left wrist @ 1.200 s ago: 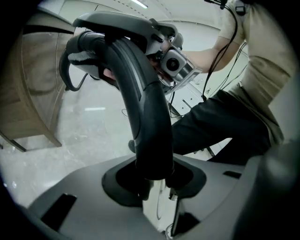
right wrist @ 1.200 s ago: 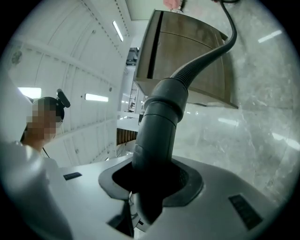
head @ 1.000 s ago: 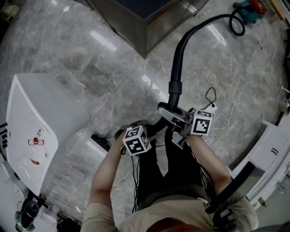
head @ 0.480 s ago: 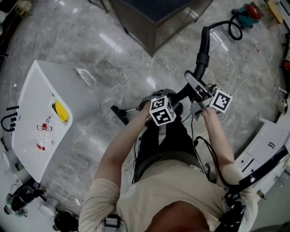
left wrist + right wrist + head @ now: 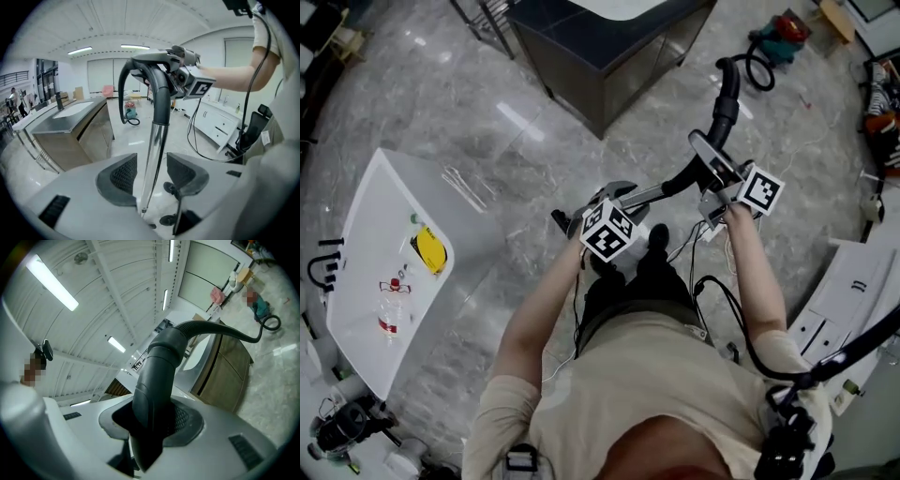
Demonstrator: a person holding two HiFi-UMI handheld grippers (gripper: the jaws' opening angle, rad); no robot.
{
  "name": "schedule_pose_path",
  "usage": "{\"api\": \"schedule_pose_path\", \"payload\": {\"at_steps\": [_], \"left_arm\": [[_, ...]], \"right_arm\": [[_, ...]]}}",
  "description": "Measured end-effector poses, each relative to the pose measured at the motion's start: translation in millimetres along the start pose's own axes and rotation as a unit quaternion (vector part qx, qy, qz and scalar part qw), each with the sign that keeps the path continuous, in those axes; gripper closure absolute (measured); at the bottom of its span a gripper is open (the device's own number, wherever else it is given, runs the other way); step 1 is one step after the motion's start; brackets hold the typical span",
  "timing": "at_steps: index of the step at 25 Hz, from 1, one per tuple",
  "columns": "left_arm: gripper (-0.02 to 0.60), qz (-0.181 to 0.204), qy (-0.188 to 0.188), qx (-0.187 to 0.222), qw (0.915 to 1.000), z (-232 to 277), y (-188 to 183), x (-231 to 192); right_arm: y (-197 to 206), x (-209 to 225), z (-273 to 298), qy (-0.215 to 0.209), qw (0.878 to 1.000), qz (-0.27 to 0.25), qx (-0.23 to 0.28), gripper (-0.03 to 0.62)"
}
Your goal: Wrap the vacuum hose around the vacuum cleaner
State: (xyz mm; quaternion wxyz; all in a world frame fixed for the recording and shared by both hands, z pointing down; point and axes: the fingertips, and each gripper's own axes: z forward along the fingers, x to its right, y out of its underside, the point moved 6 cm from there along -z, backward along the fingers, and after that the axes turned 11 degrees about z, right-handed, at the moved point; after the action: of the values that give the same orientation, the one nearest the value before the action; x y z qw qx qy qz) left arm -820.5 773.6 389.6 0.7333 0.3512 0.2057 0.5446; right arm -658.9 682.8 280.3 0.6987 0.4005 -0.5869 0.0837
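The left tongs (image 5: 147, 173) stand apart with the shiny chrome vacuum tube (image 5: 152, 154) between the pads. They have just been opening, and a sliver of gap shows on either side of the tube, so nothing is pinched. The right tongs (image 5: 152, 420) are clamped on the dark grey moulded handle (image 5: 157, 380) at the tube's upper end, which fills the space between their ribbed pads.

From that handle the black ribbed vacuum hose (image 5: 727, 94) rises, bends and loops across the marbled grey floor (image 5: 487, 141) to the teal and red canister vacuum cleaner (image 5: 780, 36), which sits well apart from the person, beyond the steel-sided counter with a dark top (image 5: 600, 66). The hose is not wound around the cleaner.

A second ago both tongs were low, by the person's knees, with the handle and tube held close in. Now both arms reach out and the tongs are raised, so the tube runs nearly level from the left tongs across to the right. The left tongs were tighter on the tube then, while the right grip looks the same.

In the head view, the long white counter (image 5: 366, 244), carrying a yellow item and a small bottle, lies to the left.
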Motion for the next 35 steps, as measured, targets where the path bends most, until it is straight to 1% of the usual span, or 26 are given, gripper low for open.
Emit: {"api": "schedule_pose_path", "payload": {"at_steps": [2, 5, 6, 8, 12, 15, 17, 18, 20, 25, 27, 28, 30, 32, 35], "left_arm": [[0.396, -0.034, -0.01, 0.019, 0.9992, -13.4, -5.2, 2.8], [0.396, -0.091, -0.014, 0.042, 0.9949, -25.1, -11.8, 12.2], [0.396, -0.101, -0.016, 0.043, 0.9938, -26.1, -13.2, 15.2], [0.396, -0.108, -0.016, 0.037, 0.9933, -22.4, -16.7, 20.3], [0.396, -0.102, -0.001, 0.027, 0.9945, 5.5, -41.2, 26.4], [0.394, -0.088, 0.002, 0.017, 0.9959, 37.0, -72.5, 22.3], [0.362, -0.082, 0.008, 0.013, 0.9966, 60.9, -96.2, 19.3], [0.339, -0.075, 0.011, 0.01, 0.9971, 73.1, -107.8, 18.3], [0.315, -0.054, 0.017, 0.002, 0.9984, 97.0, -130.0, 17.4], [0.293, -0.002, 0.031, -0.015, 0.9994, 150.7, -178.8, 18.1], [0.293, 0.009, 0.022, -0.007, 0.9997, 163.8, -196.1, 12.7], [0.293, 0.006, 0.015, 0.003, 0.9999, 169.1, -204.3, 8.9], [0.293, -0.011, 0.009, 0.028, 0.9995, 178.8, -219.5, 3.6], [0.293, -0.022, 0.017, 0.046, 0.9986, 188.6, -232.9, 2.7], [0.293, -0.012, 0.04, 0.061, 0.9973, 202.3, -250.7, 5.1]], "right_arm": [[-17.2, -5.3, -10.5, 0.005, 1.0, -0.011, 0.005, 0.459], [-40.3, -11.8, -22.9, 0.012, 1.0, -0.027, 0.007, 0.459], [-47.0, -14.1, -24.4, 0.013, 0.999, -0.031, 0.004, 0.459], [-59.4, -19.2, -24.2, 0.009, 0.999, -0.043, -0.006, 0.459], [-83.7, -27.3, -23.9, -0.001, 0.997, -0.066, -0.036, 0.459], [-103.4, -30.4, -30.4, -0.008, 0.995, -0.08, -0.055, 0.459], [-116.4, -32.1, -38.3, -0.011, 0.993, -0.094, -0.066, 0.459], [-122.5, -34.4, -42.2, -0.014, 0.992, -0.105, -0.072, 0.459], [-133.4, -39.6, -49.1, -0.018, 0.988, -0.125, -0.085, 0.459], [-152.6, -46.2, -70.1, -0.001, 0.98, -0.158, -0.116, 0.459], [-159.7, -51.5, -75.7, -0.001, 0.978, -0.17, -0.121, 0.459], [-163.9, -53.4, -78.1, -0.001, 0.977, -0.174, -0.121, 0.458], [-171.9, -54.5, -83.1, 0.002, 0.977, -0.178, -0.121, 0.457], [-176.7, -54.6, -86.6, 0.007, 0.975, -0.182, -0.124, 0.457], [-176.6, -58.0, -85.6, 0.006, 0.973, -0.188, -0.135, 0.457]]}}
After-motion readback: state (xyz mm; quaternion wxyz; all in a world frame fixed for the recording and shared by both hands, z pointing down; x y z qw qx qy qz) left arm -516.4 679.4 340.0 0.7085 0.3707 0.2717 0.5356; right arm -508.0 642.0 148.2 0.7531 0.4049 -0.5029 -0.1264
